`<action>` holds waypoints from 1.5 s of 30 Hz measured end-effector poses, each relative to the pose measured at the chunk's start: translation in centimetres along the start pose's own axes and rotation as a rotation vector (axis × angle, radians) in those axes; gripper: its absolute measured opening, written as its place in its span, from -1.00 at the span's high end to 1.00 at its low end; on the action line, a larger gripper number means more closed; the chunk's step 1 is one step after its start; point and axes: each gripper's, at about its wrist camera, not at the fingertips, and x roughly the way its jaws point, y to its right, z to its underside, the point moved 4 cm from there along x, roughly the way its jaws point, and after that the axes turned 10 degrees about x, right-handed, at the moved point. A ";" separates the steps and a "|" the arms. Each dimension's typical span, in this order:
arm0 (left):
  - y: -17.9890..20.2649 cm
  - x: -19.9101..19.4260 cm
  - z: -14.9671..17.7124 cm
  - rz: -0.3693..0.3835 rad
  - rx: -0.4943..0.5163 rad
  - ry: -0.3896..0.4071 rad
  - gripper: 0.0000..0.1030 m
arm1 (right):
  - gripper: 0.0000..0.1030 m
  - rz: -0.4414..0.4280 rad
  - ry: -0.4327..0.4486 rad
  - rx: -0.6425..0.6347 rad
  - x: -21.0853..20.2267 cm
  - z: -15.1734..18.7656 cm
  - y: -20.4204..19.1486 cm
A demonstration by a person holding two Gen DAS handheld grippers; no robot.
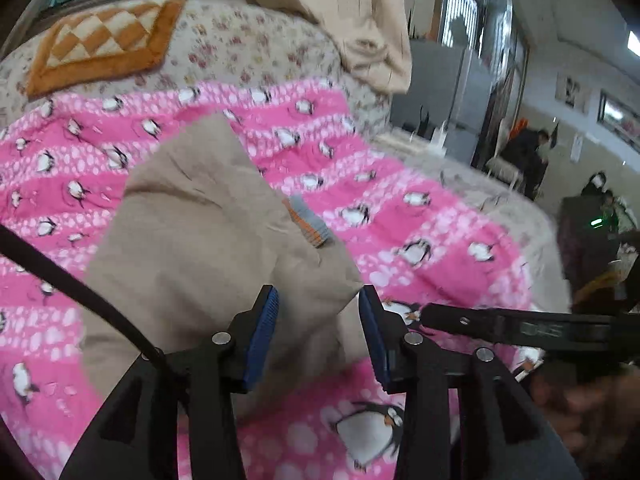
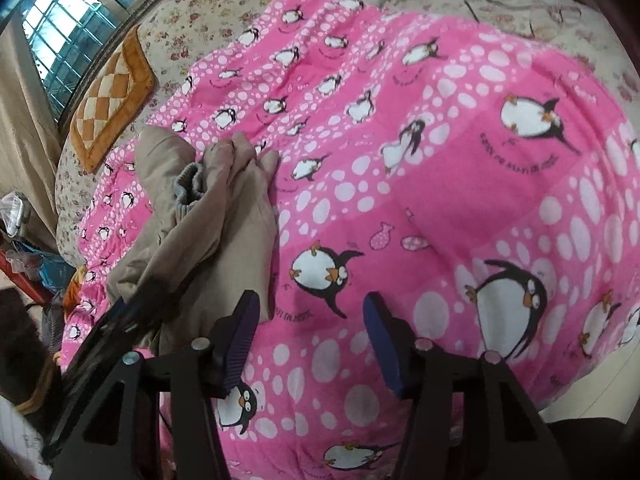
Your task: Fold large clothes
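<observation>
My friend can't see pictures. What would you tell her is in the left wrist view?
A beige garment lies on a pink penguin blanket, a fold of it between the open left gripper. An orange checked cushion sits behind.

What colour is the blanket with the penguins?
Bright pink blanket with white dots and black-and-white penguins, seen best from the right wrist view.

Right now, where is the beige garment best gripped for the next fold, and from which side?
Probably the corner of the beige garment lying between the left gripper jaws. It is a thin loose flap sticking out over the pink penguin blanket, so coming in low from the near edge suits it.
</observation>
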 end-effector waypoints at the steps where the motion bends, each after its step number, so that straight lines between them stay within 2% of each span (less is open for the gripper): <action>1: -0.9 -1.3 -0.4 -0.019 -0.010 0.028 0.72 | -0.11 0.009 0.031 -0.023 -0.4 -0.1 -0.5; 3: -3.3 -3.4 -1.0 -0.081 -0.050 0.081 0.75 | -0.11 0.030 0.119 -0.106 -1.6 -0.5 -2.3; 4: -5.2 -4.3 -1.3 -0.142 -0.084 0.102 0.78 | -0.11 0.034 0.155 -0.141 -2.1 -0.7 -3.1; 5: -7.0 -4.7 -1.5 -0.200 -0.113 0.104 0.93 | -0.11 0.031 0.198 -0.191 -2.6 -0.9 -4.5; 7: -10.4 -4.4 -1.2 -0.253 -0.189 0.066 1.00 | -0.11 -0.013 0.238 -0.269 -3.0 -1.1 -7.3; 8: -12.2 -3.6 -0.7 -0.253 -0.239 0.026 1.00 | -0.11 -0.043 0.232 -0.305 -2.8 -1.1 -8.8; 10: -13.5 -2.5 0.2 -0.253 -0.258 -0.018 1.00 | -0.11 -0.087 0.223 -0.386 -2.0 -0.9 -12.1; 13: -13.0 -1.1 2.0 -0.176 -0.257 -0.068 1.00 | -0.10 -0.144 0.202 -0.487 -0.5 -0.5 -15.9; 15: -11.9 -0.8 2.7 -0.129 -0.233 -0.077 1.00 | -0.10 -0.136 0.168 -0.515 1.6 -0.6 -17.5; 17: -11.2 -0.5 3.3 -0.086 -0.230 -0.093 1.00 | -0.07 -0.074 0.096 -0.521 4.9 -0.7 -17.2; 19: -10.8 -0.4 3.6 -0.083 -0.229 -0.109 1.00 | 0.20 0.035 0.030 -0.476 7.5 -0.9 -15.1; 20: -10.7 -0.2 3.8 -0.071 -0.239 -0.121 1.00 | 0.24 0.069 -0.006 -0.431 8.5 -0.9 -13.6; 21: -10.6 -0.1 3.8 -0.073 -0.243 -0.130 1.00 | 0.24 0.076 -0.028 -0.394 8.9 -1.0 -12.8; 23: -10.3 0.3 3.8 -0.106 -0.240 -0.151 1.00 | 0.06 0.062 -0.066 -0.322 9.2 -1.0 -11.2; 25: -9.9 0.6 4.0 -0.122 -0.246 -0.169 1.00 | -0.01 0.074 -0.065 -0.344 9.3 -0.8 -10.9; 32: -10.3 1.0 4.8 -0.099 -0.280 -0.196 1.00 | -0.01 0.157 -0.040 -0.481 10.4 1.0 -11.1; 45: -10.5 1.3 5.0 -0.094 -0.301 -0.204 1.00 | -0.04 0.167 -0.045 -0.481 10.0 1.2 -10.8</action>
